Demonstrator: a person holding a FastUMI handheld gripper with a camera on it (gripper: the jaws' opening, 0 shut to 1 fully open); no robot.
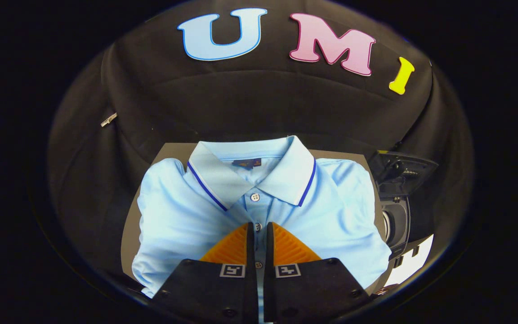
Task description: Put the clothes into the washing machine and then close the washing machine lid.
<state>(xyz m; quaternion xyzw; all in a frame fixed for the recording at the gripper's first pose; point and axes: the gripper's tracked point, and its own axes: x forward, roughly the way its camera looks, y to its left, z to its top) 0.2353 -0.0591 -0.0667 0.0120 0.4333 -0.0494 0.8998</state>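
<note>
Early stage: folded light-blue polo shirt [259, 207] lies flat on the grey board [169, 150], not yet in the washing machine [396, 211] just beside it, lid [400, 171] up. Gripper [259, 231] fingers nearly closed on the shirt's button placket, narrow gap, seemingly pinching fabric. Left: lift, load, close lid

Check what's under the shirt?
A grey board shows past the shirt at its far corners; the rest is covered. Tongs nearly closed over the placket; whether they pinch cloth is unclear.
</note>
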